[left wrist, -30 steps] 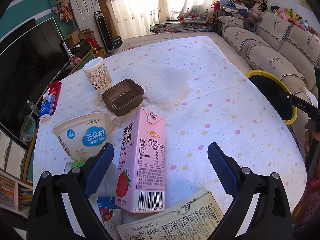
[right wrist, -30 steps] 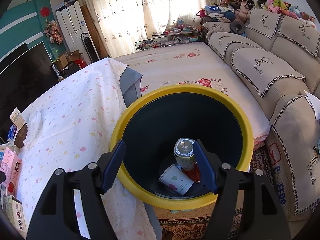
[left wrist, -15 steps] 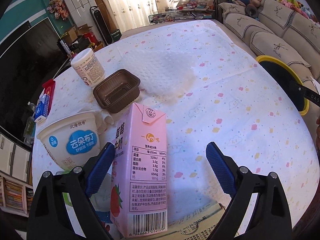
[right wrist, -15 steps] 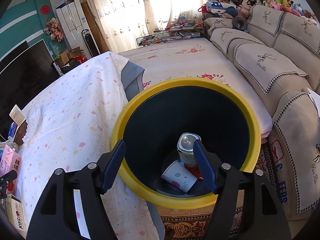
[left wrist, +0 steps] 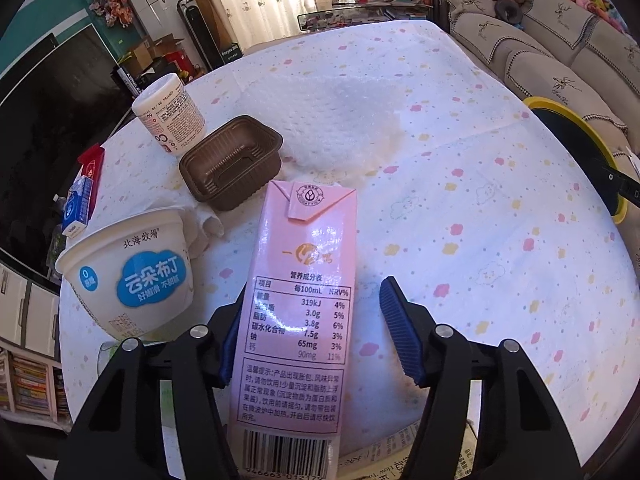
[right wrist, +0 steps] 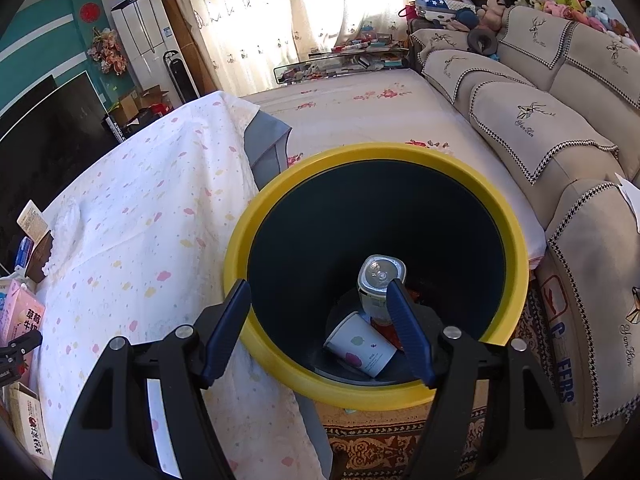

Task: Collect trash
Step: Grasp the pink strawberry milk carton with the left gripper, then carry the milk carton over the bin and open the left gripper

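Note:
A pink strawberry milk carton point(left wrist: 304, 280) stands upright on the table cloth between the fingers of my left gripper point(left wrist: 314, 288). The jaws are closing: the left pad sits against the carton's side, while a gap shows between the right pad and the carton. A white pudding cup point(left wrist: 128, 276), a brown plastic tray point(left wrist: 232, 164) and a white tub point(left wrist: 168, 114) stand behind and to the left. My right gripper point(right wrist: 318, 283) hangs open and empty above the yellow-rimmed bin point(right wrist: 360, 152), which holds a can point(right wrist: 380, 280) and a paper cup point(right wrist: 360, 346).
Red and blue packets point(left wrist: 84, 196) lie at the table's left edge, and a printed paper box point(left wrist: 400, 460) lies at the near edge. White tissue point(left wrist: 332, 120) covers the table's middle. The bin's rim point(left wrist: 548, 101) shows off the right edge, with a sofa point(right wrist: 540, 120) behind.
My left gripper has come down and forward over the pink carton, and its jaws have narrowed around it. The right gripper has stayed above the bin.

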{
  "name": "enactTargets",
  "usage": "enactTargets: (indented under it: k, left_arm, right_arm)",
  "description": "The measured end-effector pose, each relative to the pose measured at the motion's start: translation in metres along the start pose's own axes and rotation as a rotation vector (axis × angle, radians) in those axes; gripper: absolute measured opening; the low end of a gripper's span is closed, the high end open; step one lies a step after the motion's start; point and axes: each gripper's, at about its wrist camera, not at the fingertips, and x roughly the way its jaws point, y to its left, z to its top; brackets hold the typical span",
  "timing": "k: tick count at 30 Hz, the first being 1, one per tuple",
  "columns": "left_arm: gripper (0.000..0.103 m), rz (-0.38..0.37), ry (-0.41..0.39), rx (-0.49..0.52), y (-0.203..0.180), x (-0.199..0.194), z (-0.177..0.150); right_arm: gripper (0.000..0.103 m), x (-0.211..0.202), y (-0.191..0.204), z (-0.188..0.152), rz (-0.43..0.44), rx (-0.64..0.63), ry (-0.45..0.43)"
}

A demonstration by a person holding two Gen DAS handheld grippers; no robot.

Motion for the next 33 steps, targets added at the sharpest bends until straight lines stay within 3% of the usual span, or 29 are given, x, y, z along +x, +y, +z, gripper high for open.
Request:
enactTargets:
  k: [3, 21, 26, 33]
  left_arm:
    - [0.039, -0.036, 0.010, -0.011, 0.001, 0.000, 0.001]
    - [0.039, -0.092, -0.104, 0.006, -0.017, -0.047, 0.026]
    - [0.039, -0.145, -0.152, 0.054, -0.048, -0.068, 0.053]
    - [0.039, -0.267, -0.196, 0.164, -0.125, -0.086, 0.096]
  right_arm:
    - [0.067, -0.001, 0.000, -0.001, 0.007, 0.001, 0.002]
    - [0.067, -0.045, -0.018, -0.013, 0.005, 0.023, -0.066]
    - [0.067, -0.077, -0.030, -0.025, -0.015, 0.030, -0.108]
    - [0.067, -0.114, -0.058, -0.039, -0.057, 0.065, -0.160]
